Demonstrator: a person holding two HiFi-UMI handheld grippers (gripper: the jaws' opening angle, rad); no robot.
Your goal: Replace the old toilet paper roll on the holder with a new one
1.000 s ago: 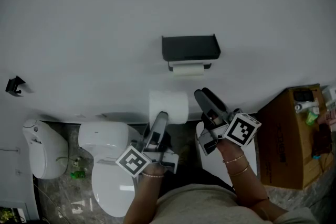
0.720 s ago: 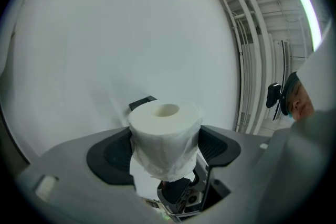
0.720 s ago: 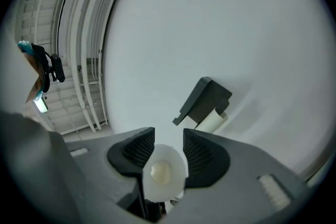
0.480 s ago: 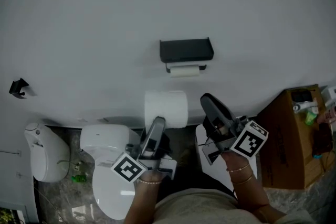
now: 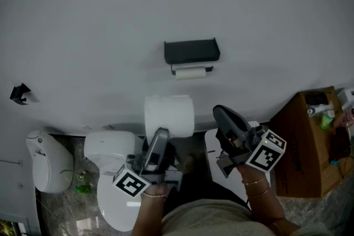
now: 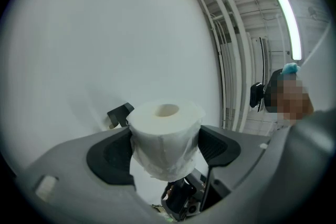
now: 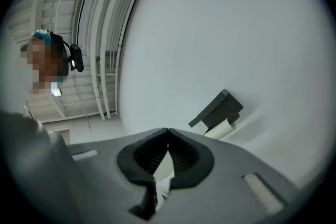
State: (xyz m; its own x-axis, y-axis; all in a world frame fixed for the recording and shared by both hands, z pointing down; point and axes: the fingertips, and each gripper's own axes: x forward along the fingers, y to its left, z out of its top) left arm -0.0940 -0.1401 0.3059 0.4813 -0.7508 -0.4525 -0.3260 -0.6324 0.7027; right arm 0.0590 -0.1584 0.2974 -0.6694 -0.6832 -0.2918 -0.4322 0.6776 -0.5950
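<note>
A black wall holder (image 5: 191,51) carries a nearly spent white roll (image 5: 190,72) under its shelf. Below it, a full new toilet paper roll (image 5: 169,115) stands on end in my left gripper (image 5: 161,135), which is shut on its sides. In the left gripper view the new roll (image 6: 165,136) is squeezed between both pads, its core hole facing up, with the holder (image 6: 119,114) behind it. My right gripper (image 5: 223,114) is to the right of the roll, shut with nothing held. In the right gripper view its pads (image 7: 149,157) meet, and the holder (image 7: 218,108) and old roll (image 7: 220,129) lie ahead to the right.
A white toilet (image 5: 113,174) stands lower left, with a white floor fixture (image 5: 47,163) further left. A white bin (image 5: 213,143) sits under my right gripper. An open cardboard box (image 5: 304,141) is at the right. A small black hook (image 5: 17,92) is on the wall.
My right gripper's jaws have gone from open to shut. Both grippers have risen a little, the left one carrying the new roll, which now looks larger and further left.
</note>
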